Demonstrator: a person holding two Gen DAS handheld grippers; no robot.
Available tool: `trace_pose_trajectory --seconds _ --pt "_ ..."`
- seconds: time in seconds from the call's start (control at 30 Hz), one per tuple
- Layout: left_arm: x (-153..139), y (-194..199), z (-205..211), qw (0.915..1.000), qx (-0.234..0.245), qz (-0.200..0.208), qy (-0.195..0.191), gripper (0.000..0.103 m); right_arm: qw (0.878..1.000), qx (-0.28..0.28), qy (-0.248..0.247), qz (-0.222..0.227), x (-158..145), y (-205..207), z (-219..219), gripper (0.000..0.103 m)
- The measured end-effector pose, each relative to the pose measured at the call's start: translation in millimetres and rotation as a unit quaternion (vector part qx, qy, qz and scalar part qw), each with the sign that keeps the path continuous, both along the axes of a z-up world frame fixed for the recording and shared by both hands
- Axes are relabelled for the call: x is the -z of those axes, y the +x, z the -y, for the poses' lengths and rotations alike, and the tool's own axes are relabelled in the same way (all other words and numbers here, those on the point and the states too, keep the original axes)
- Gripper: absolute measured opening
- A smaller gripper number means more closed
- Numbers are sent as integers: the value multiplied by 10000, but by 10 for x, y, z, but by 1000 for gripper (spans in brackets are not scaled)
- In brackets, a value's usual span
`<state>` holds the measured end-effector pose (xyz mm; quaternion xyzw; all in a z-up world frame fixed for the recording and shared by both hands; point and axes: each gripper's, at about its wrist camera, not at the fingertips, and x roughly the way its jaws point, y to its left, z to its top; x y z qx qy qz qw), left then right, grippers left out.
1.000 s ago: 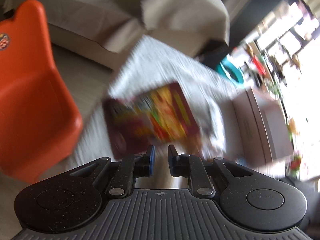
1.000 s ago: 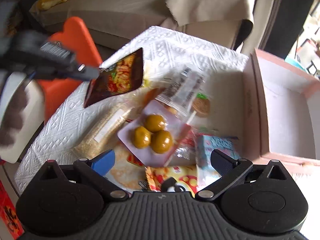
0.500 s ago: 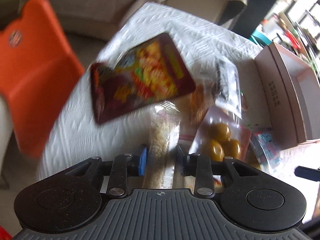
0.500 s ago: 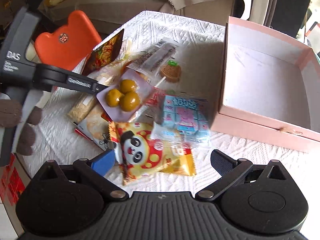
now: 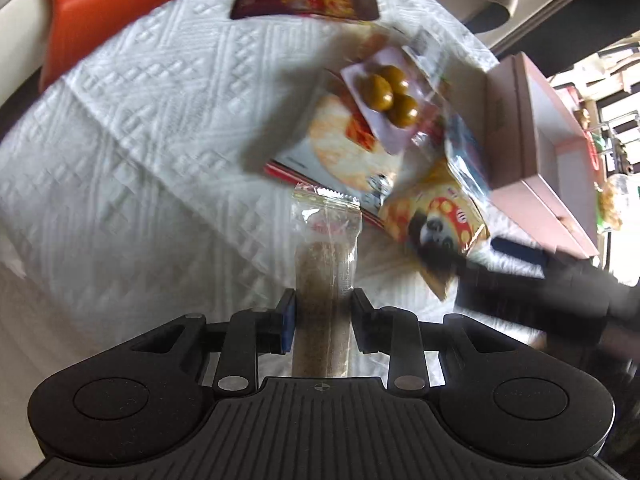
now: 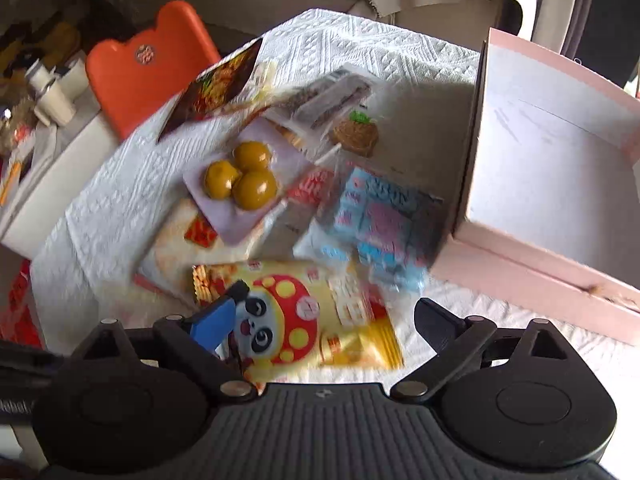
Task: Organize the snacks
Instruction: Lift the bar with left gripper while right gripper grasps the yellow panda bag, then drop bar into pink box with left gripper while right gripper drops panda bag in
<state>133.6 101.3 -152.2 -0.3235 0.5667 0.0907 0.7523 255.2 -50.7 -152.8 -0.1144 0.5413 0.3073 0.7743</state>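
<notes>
Left wrist: left hand-held gripper (image 5: pixel 323 312) clamps grain stick packet (image 5: pixel 325 280).

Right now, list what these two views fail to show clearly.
- Left wrist view: the sesame bar packet runs under the gripper body; its near end is hidden.
- Left wrist view: the right gripper is motion-blurred.
- Right wrist view: blue packet print is blurred, unreadable.
- Right wrist view: the pink box is cut off by the right edge.
</notes>
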Motion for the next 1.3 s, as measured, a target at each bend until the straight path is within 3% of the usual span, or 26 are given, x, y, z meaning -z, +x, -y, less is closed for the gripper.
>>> trace_pose_trajectory --seconds 0.13,0.2,0.37,0.47,0.7,0.8,0.87,1.03,1.17,1.23,1.3 --pt "3 -56 186 9997 133 199 -72 33 9980 -333 -525 102 44 -398 464 95" --pt "57 -73 291 9998 204 72 32 33 9952 -366 -894 171 92 -542 654 96" --pt "85 -95 349 9992 304 113 219 33 9981 338 -516 46 119 -694 991 100" --pt "90 -88 334 9989 382 153 240 33 9975 333 -563 265 157 -781 966 103" --pt "12 -83 265 9984 268 213 449 33 9973 368 -585 234 149 -761 972 103" --pt "-114 -190 133 9982 -126 292 517 33 9976 -46 -669 162 131 -698 898 102" --pt "-187 -274 51 9972 -389 324 558 33 9966 -467 -656 175 32 -673 821 87" --pt "-277 -495 -46 9929 -944 204 689 33 9845 -1526 93 858 -313 -733 525 87" --pt "-265 -604 26 9905 -1171 58 723 33 9649 -2392 102 1076 -133 -699 78 87" --pt "-235 -603 107 9911 -1150 -11 672 33 9637 -2523 -199 853 64 -644 -56 88" --pt "-202 -569 257 9933 -1014 -60 545 33 9710 -2288 -19 688 99 -589 16 85"
